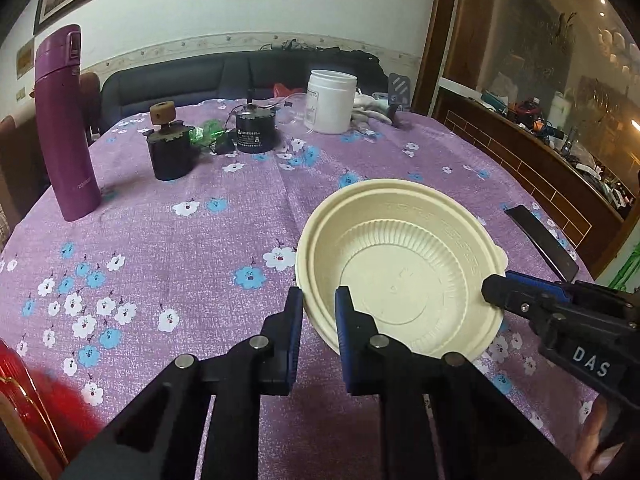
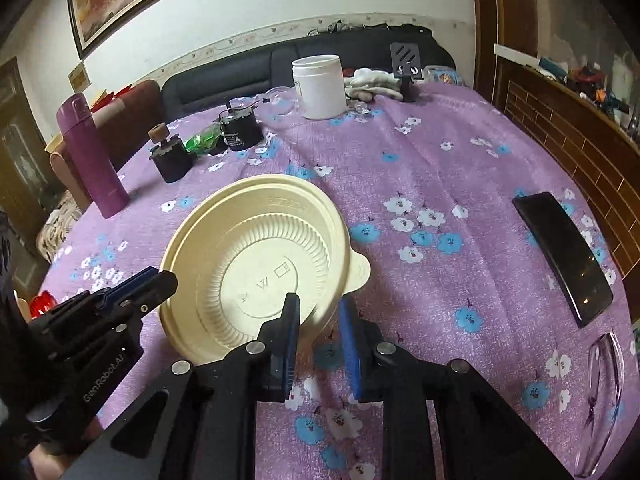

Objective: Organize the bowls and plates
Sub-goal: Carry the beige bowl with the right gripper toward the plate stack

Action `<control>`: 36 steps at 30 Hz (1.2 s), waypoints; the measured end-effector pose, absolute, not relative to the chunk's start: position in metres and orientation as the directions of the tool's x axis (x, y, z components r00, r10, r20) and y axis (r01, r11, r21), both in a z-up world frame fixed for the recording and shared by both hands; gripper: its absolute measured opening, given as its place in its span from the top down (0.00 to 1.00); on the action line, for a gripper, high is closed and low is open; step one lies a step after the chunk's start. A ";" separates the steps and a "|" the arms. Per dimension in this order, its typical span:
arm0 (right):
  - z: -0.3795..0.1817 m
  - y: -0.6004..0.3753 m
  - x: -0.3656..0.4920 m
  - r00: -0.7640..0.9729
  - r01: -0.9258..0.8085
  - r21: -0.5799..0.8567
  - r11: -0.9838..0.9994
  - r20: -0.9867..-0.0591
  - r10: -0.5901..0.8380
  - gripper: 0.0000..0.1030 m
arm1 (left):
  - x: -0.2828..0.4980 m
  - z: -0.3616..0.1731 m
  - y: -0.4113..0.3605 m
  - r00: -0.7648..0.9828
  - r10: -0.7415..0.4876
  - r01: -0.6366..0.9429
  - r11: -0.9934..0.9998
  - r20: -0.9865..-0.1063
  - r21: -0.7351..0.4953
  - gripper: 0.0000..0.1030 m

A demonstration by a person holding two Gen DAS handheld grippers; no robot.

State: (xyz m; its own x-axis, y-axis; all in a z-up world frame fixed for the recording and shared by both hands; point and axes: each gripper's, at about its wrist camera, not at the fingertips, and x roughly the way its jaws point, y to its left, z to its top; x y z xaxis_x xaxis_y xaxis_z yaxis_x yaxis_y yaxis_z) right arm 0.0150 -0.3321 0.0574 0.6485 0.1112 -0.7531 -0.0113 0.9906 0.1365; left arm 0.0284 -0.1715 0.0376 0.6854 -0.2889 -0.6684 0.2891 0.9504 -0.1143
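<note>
Left wrist view has your left tongs [image 1: 318, 304] pinching the near-left rim of the cream bowl stack [image 1: 400, 268], one pad outside the wall and one inside, rim clamped between them. Looks like two bowls nested, since there's a doubled rim along the far side. Your right tongs [image 1: 494, 288] come in from the right and sit at the opposite rim, next to the little tab. From the right wrist view, the right tongs [image 2: 320, 316] straddle the near-right rim, with the left pad over the bowl's inside and the right pad outside it, but there's a visible gap, so I'd call them slightly spread, not gripping. The stack sits about mid-surface on the purple flowered cloth [image 2: 420, 168]. Toward the far edge you've got a purple flask [image 2: 90, 160], two black motor-looking things [image 2: 240, 130] and a white jar [image 2: 320, 86]. A black phone [image 2: 564, 252] lies near the right edge.
</note>
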 end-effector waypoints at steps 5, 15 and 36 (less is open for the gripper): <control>0.055 -0.332 0.014 0.664 -0.010 0.111 0.994 -0.742 0.090 0.79 | 0.020 0.040 -0.180 0.716 -0.247 0.293 0.955 -0.653 -0.040 0.85; 0.064 -0.320 0.005 0.724 -0.029 0.025 0.999 -0.688 0.038 0.79 | 0.017 0.040 -0.182 0.729 -0.229 0.291 0.957 -0.645 -0.010 0.85; 0.066 -0.315 -0.002 0.744 -0.042 0.009 0.999 -0.667 0.038 0.79 | 0.011 0.043 -0.183 0.762 -0.211 0.276 0.961 -0.613 0.012 0.85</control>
State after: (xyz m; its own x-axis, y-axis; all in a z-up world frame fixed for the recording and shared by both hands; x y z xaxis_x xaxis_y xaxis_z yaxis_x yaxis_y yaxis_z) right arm -0.0016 -0.3154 0.0656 0.7440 0.0376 -0.6672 -0.0421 0.9991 0.0093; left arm 0.0108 -0.1825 0.0430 0.7616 -0.2109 -0.6127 0.2759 0.9611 0.0122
